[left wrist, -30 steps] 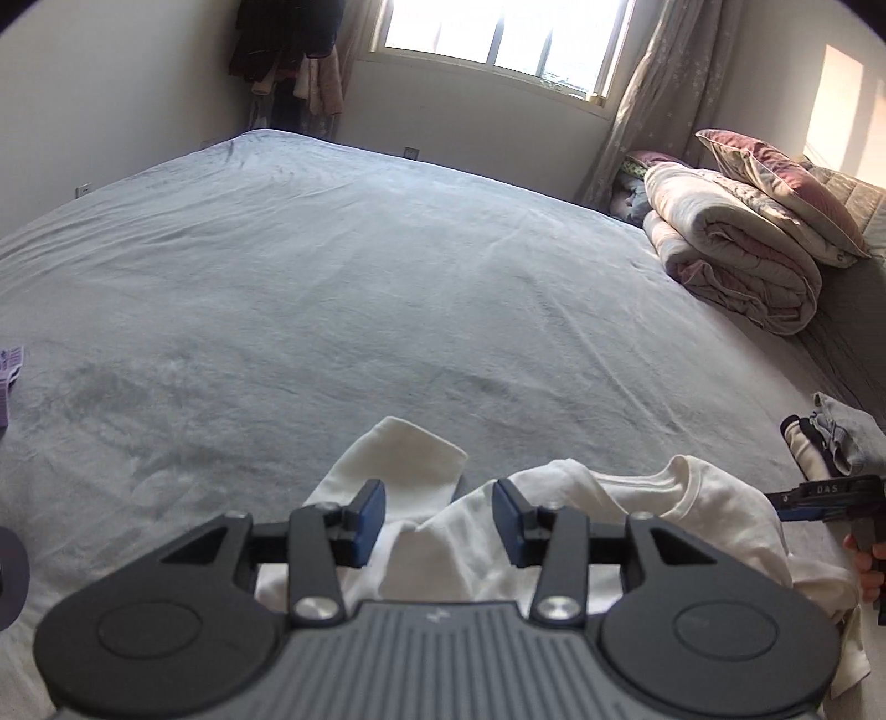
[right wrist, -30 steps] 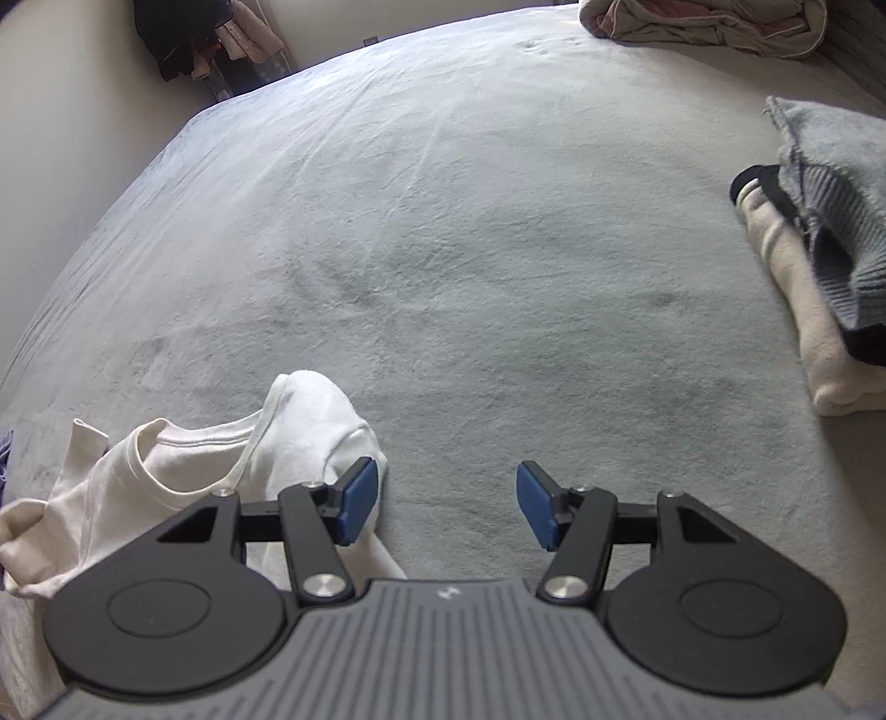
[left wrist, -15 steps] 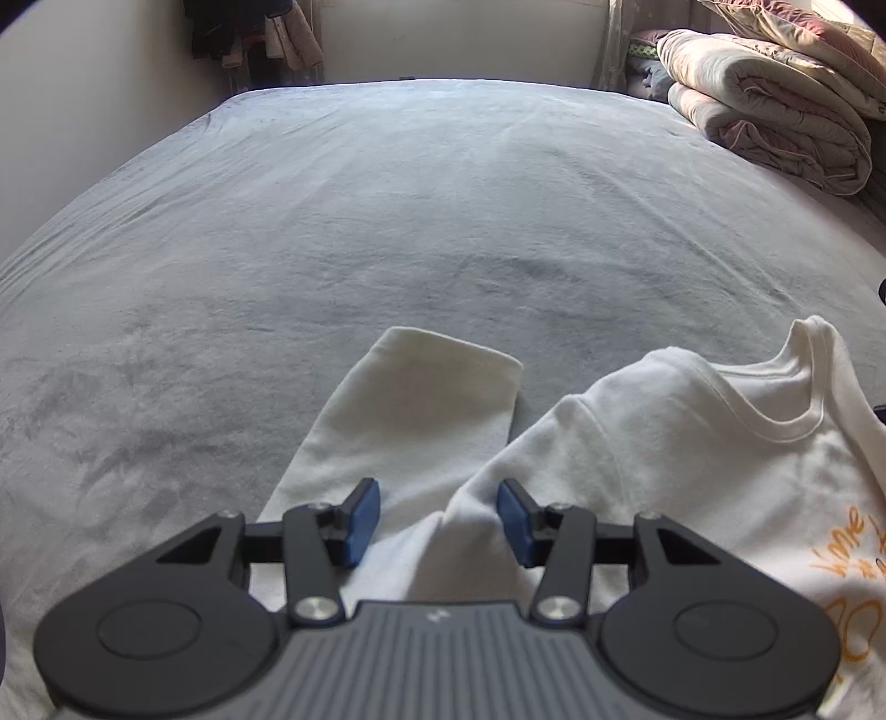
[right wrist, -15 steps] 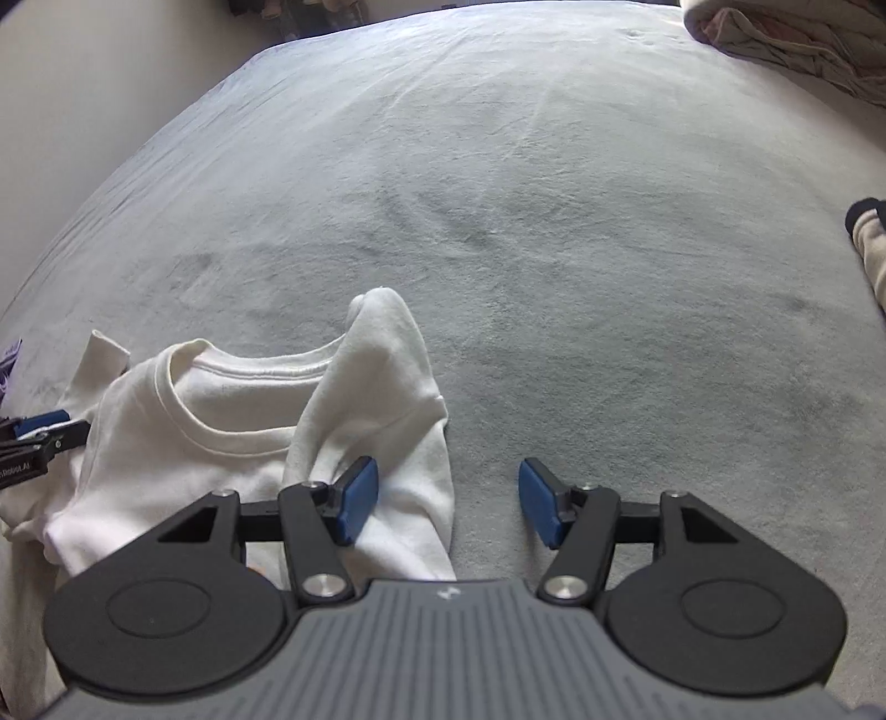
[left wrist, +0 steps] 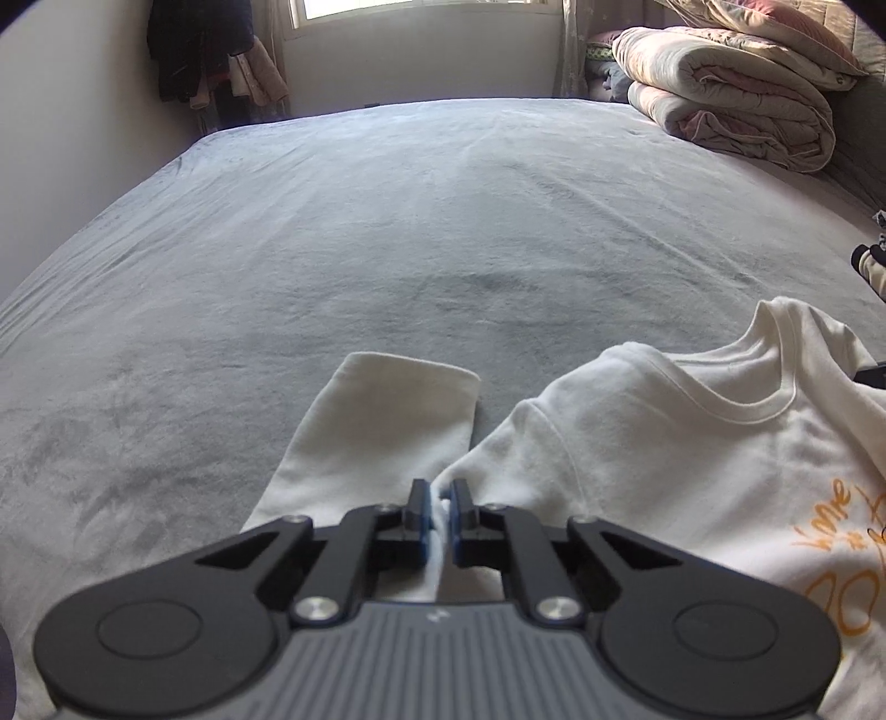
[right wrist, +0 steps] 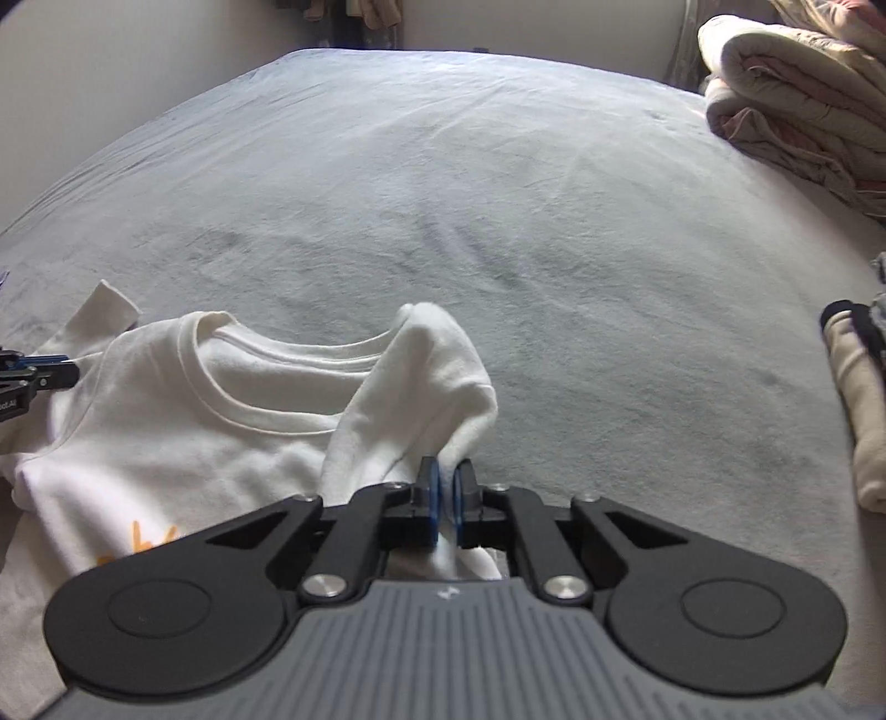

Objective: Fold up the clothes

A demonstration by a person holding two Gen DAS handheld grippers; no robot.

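Observation:
A white T-shirt with an orange print lies front-up on the grey bed, collar pointing away. My left gripper is shut on the shirt's fabric where the left sleeve meets the body. In the right wrist view the same T-shirt shows, and my right gripper is shut on fabric at the base of the bunched right sleeve. The left gripper's tip shows at the far left of the right wrist view.
Folded quilts are stacked at the bed's far right. A pile of folded clothes lies at the right edge. Dark clothes hang in the far corner under a window. A wall runs along the bed's left side.
Both grippers were open a moment ago and have closed on the shirt, the left by the left sleeve, the right by the right sleeve. Both moved closer to the shirt.

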